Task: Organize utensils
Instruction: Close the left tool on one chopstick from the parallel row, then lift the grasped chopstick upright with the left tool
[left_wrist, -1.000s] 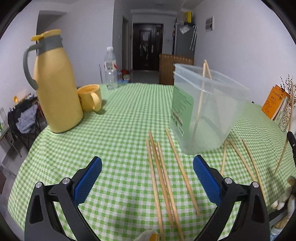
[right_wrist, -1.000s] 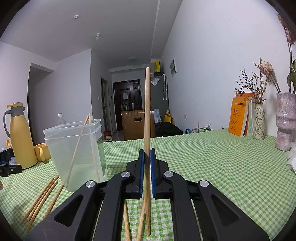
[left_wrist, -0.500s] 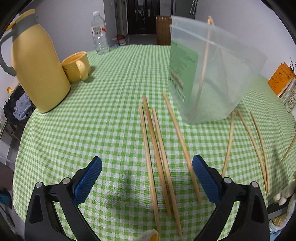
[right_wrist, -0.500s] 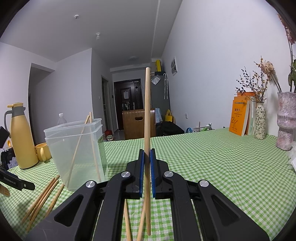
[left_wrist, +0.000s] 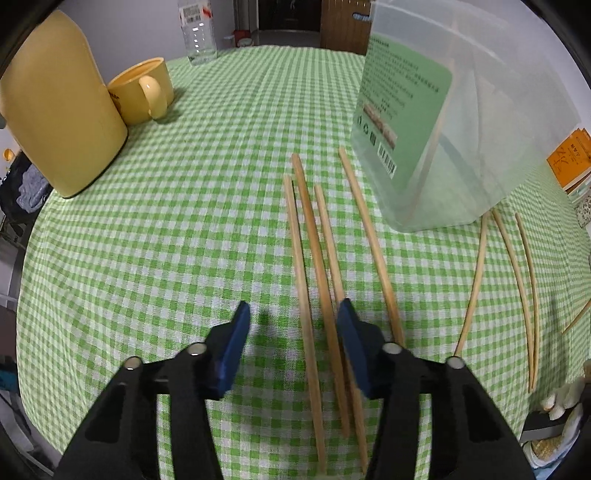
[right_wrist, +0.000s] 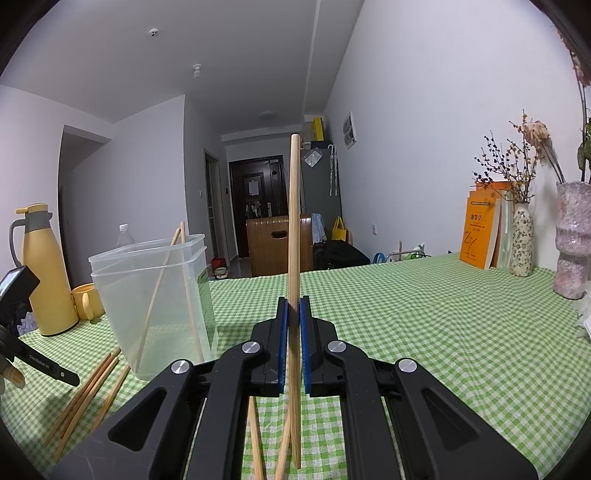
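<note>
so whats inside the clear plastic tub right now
Two chopsticks lean inside the clear plastic tub, their tips poking above its rim. Nothing else shows through the translucent walls. From the left wrist view, the green label covers part of one side.

Left gripper (left_wrist: 291, 314) low over the table, angled down, blue pads partly apart, jaws not touching, right gripper (right_wrist: 294, 314) held level, blue pads pressed together on an upright chopstick (right_wrist: 294, 236), black arms converging
</note>
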